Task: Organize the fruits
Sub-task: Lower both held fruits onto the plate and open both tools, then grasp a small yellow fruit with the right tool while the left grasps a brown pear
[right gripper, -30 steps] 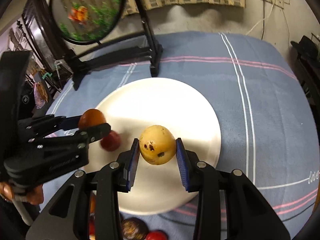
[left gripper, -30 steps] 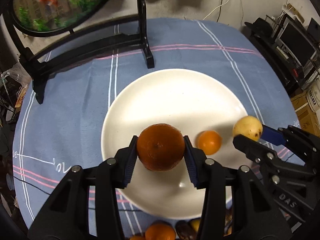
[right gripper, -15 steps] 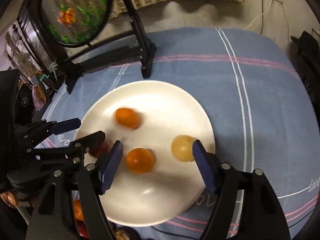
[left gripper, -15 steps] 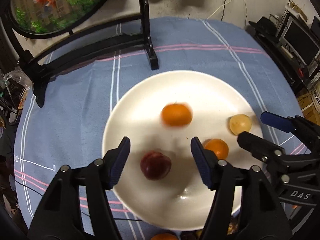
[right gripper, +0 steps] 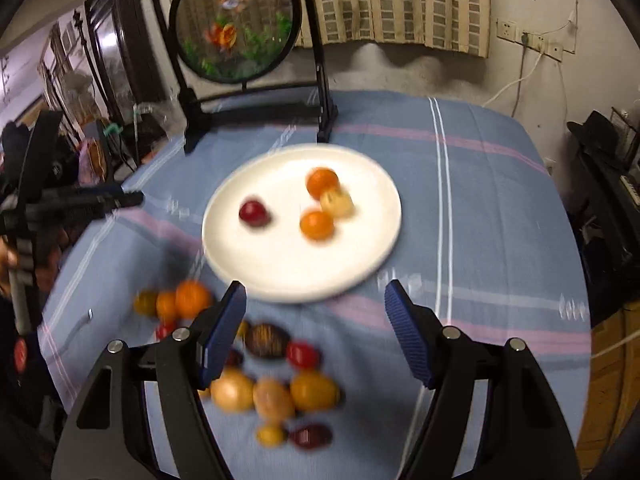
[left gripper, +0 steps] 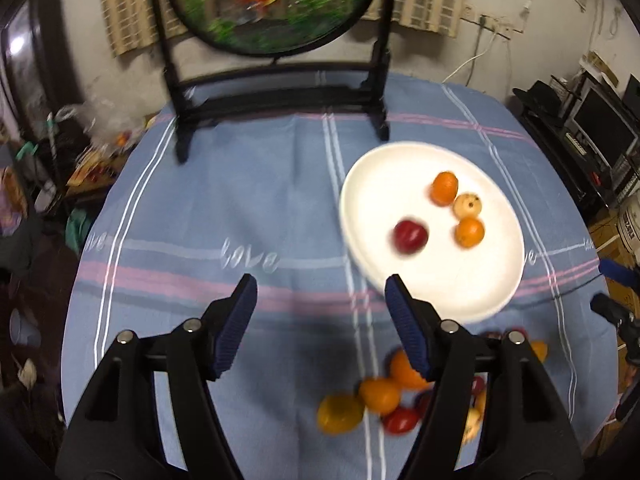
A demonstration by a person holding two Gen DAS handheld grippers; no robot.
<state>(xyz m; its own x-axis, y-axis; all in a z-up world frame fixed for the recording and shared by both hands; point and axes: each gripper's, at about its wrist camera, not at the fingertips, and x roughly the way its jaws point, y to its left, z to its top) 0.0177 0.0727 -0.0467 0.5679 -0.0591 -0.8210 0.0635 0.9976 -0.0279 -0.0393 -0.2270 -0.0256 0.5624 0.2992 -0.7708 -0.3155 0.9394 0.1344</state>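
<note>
Holding your left gripper (left gripper: 320,294) over bare blue checked tablecloth (left gripper: 240,208) to the left of the round white plate (left gripper: 376,172), you have its blue-padded jaws apart and opening, with nothing between them. On that plate lie four fruits: a dark red round fruit (left gripper: 410,236) nearest its left rim, then a round orange fruit (left gripper: 445,188) toward the far side, a pale yellow speckled fruit (left gripper: 467,205) touching it, and another orange fruit (left gripper: 469,232) just in front of that one. Below the plate's near rim, a loose heap of orange, yellow and red fruits (right gripper: 272,392) sits on the cloth, blurred in both views. Your right gripper (right gripper: 314,300) hangs above the cloth just in front of the plate's near rim, its jaws standing wide and gripping nothing. Behind the plate stands a black wooden stand with a round goldfish panel (right gripper: 234,20), one foot close to the plate's far rim.
</note>
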